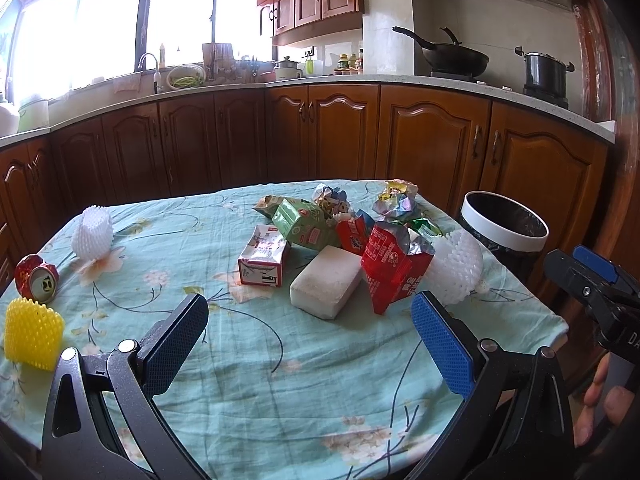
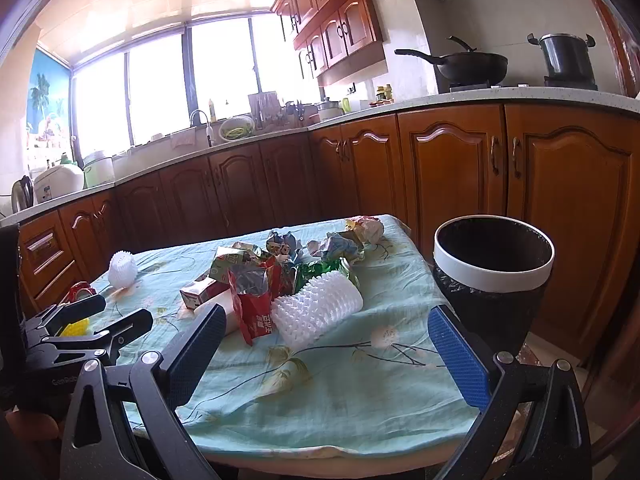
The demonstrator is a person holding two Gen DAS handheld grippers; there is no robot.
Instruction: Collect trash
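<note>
**Rubbish heaped on the table, both grippers empty**

While the left gripper (image 1: 310, 332) hangs over the near cloth with its jaws spread wide and nothing between them, the right gripper (image 2: 326, 344) waits the same way, released. The rubbish pile (image 1: 340, 236) sits mid-table (image 1: 280, 380): red packet (image 1: 390, 268), white block (image 1: 326, 286), small carton (image 1: 264, 258). A crushed can (image 1: 36, 282) lies far left. The bin (image 2: 494, 268) stands just beside the table's right edge.

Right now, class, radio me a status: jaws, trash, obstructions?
Left gripper and right gripper: jaws open, empty. Trash pile on tablecloth, untouched. Bin beside table, nothing blocking it.
</note>
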